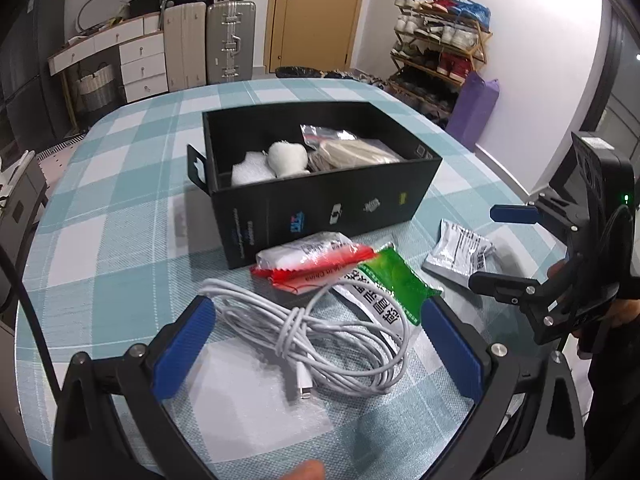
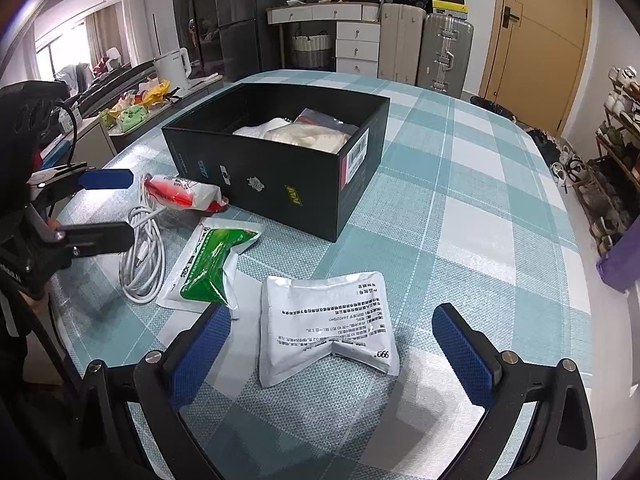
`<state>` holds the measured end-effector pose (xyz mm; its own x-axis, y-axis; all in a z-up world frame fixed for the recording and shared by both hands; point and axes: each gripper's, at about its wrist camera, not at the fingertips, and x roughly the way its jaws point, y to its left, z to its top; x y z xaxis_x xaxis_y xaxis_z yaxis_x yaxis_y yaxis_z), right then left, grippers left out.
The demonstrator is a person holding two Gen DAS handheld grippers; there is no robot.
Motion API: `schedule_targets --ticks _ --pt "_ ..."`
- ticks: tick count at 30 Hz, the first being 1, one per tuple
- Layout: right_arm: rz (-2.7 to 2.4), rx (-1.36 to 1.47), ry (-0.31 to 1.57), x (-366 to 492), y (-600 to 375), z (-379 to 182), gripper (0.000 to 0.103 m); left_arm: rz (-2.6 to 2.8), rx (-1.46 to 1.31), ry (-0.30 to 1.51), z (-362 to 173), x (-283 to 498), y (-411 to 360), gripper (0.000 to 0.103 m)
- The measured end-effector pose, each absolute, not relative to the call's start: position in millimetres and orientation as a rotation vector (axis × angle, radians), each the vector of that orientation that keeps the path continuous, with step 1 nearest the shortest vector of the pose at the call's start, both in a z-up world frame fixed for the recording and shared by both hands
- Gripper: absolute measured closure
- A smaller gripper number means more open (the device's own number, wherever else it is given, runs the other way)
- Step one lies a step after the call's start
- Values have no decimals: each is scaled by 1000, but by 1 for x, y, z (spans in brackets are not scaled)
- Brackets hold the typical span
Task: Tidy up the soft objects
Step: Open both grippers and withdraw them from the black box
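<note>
A black box [image 1: 320, 200] [image 2: 280, 184] on the checked table holds white foam pieces, a beige bundle and a clear bag. In front of it lie a coiled white cable [image 1: 316, 332] [image 2: 144, 248], a red-and-white packet [image 1: 308, 258] [image 2: 184, 196], a green-and-white packet [image 1: 388, 284] [image 2: 212, 264] and a silver packet [image 1: 460, 252] [image 2: 328, 328]. My left gripper [image 1: 316, 332] [image 2: 108, 208] is open, its fingers either side of the cable. My right gripper [image 2: 332, 340] [image 1: 500, 248] is open, its fingers either side of the silver packet.
The table [image 1: 120, 240] [image 2: 480, 240] ends in a curved far edge. Beyond it stand suitcases [image 1: 228, 40], a drawer unit [image 1: 140, 64], a shoe rack [image 1: 440, 40] and a purple bag [image 1: 476, 108]. A counter with a kettle [image 2: 172, 68] stands at the left.
</note>
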<state>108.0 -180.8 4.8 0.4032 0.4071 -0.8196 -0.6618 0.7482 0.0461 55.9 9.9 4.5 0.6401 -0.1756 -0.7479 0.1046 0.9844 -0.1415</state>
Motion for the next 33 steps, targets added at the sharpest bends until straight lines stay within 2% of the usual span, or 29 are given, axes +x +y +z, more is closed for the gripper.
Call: schedule_targets --ticks 22,33 --pt "670 -314 990 114 -181 -11 1 -135 -110 939 -15 59 22 0" --pt "669 -325 996 111 -178 -12 1 -64 -160 881 -17 61 22 0"
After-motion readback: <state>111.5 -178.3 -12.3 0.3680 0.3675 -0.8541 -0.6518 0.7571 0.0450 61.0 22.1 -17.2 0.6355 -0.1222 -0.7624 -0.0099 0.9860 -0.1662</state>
